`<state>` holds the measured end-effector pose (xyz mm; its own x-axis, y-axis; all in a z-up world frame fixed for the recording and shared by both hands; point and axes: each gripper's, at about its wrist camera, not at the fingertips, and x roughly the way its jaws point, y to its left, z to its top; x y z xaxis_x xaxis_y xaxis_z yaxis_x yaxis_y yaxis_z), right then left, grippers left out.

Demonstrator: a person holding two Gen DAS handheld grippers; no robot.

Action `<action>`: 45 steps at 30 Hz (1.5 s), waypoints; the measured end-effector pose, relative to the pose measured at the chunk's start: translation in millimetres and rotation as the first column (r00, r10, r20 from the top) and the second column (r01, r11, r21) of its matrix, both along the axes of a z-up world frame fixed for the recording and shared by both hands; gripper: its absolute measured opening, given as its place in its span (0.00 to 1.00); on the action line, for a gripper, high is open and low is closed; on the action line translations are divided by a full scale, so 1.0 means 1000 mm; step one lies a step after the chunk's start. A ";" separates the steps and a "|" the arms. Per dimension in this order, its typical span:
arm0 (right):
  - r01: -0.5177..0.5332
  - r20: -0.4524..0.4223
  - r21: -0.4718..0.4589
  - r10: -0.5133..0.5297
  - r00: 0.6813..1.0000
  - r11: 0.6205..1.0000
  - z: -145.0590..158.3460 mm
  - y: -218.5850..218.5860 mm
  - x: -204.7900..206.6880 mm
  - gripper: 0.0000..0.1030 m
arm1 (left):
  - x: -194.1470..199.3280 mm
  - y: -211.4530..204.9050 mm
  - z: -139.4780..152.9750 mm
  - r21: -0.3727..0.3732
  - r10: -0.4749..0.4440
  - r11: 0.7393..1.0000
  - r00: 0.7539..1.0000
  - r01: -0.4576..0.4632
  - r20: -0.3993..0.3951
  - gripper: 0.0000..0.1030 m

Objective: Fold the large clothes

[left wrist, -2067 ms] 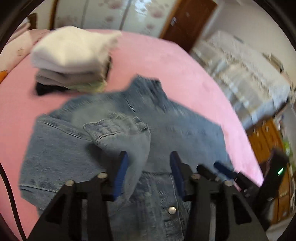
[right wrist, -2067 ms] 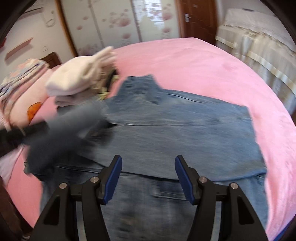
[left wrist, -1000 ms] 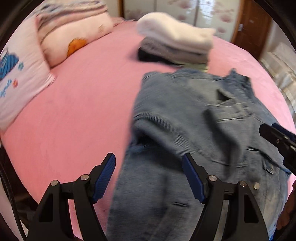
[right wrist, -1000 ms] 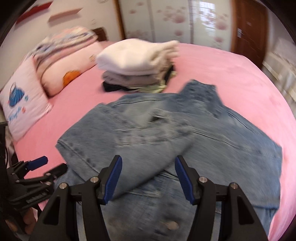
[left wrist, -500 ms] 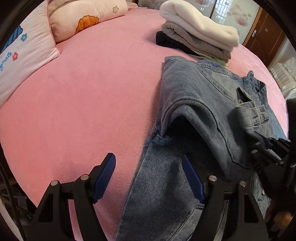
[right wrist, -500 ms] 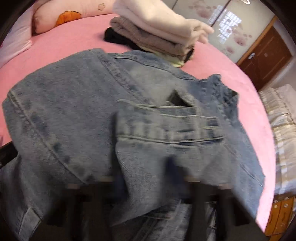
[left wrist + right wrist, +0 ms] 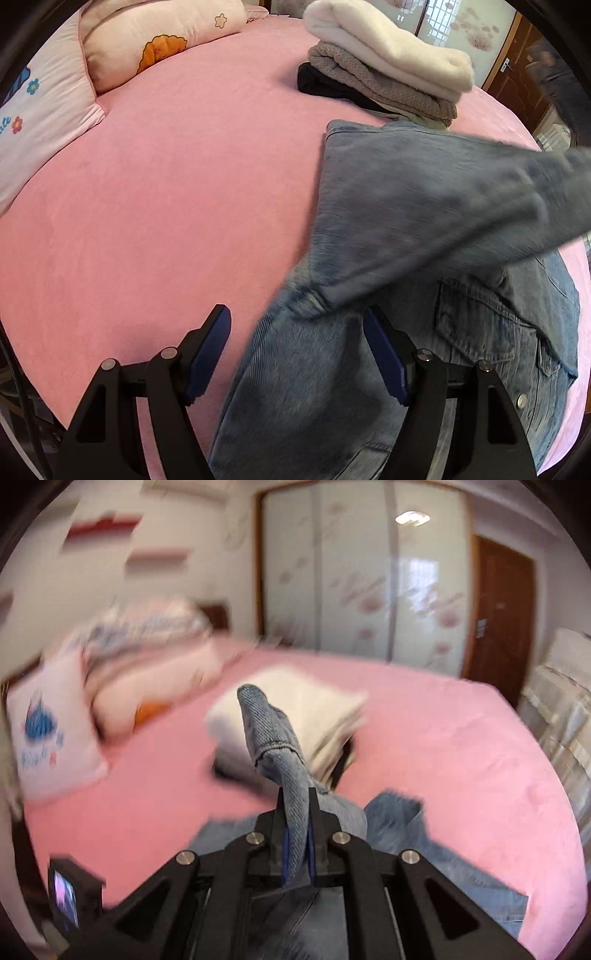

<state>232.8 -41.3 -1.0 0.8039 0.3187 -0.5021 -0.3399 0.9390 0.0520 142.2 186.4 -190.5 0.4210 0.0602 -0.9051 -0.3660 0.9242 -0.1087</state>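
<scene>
A blue denim jacket (image 7: 424, 229) lies on the pink bed (image 7: 166, 192). One sleeve is lifted and stretches off to the upper right in the left wrist view. My left gripper (image 7: 297, 354) is open low over the jacket's left edge, with denim between its blue pads (image 7: 207, 350) but not pinched. My right gripper (image 7: 296, 840) is shut on the sleeve end (image 7: 273, 746), which sticks up between its jaws, held above the jacket body (image 7: 424, 853).
A stack of folded clothes (image 7: 388, 70) with a white top piece sits just beyond the jacket. Pillows (image 7: 110, 48) lie at the bed's far left. A wardrobe (image 7: 362, 583), a brown door (image 7: 502, 616) and a covered piece of furniture (image 7: 561, 709) stand behind.
My right gripper has closed on the sleeve and lifted it up off the jacket. My left gripper has shifted slightly closer to the jacket's left edge and stays open.
</scene>
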 end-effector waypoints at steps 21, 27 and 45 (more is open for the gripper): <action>0.214 -0.531 0.035 -0.163 0.832 0.976 -0.178 -0.171 0.061 0.45 | 0.055 0.019 0.029 -0.174 -0.052 0.982 0.995 0.066 0.082 0.73; 0.180 -0.606 0.104 -0.081 0.792 0.978 -0.210 -0.177 0.124 0.45 | 0.121 0.035 -0.012 -0.178 -0.081 0.981 0.997 0.077 -0.012 0.73; 0.054 -0.534 0.146 0.033 0.845 0.988 -0.178 -0.150 0.071 0.20 | 0.167 0.026 -0.021 -0.182 -0.133 0.974 0.991 0.136 0.031 0.11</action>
<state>304.2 -191.7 -179.3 0.4294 0.4175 -0.8008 -0.2093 0.9086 0.3614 309.5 212.2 -211.2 0.4303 -0.1639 -0.8877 -0.2363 0.9286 -0.2860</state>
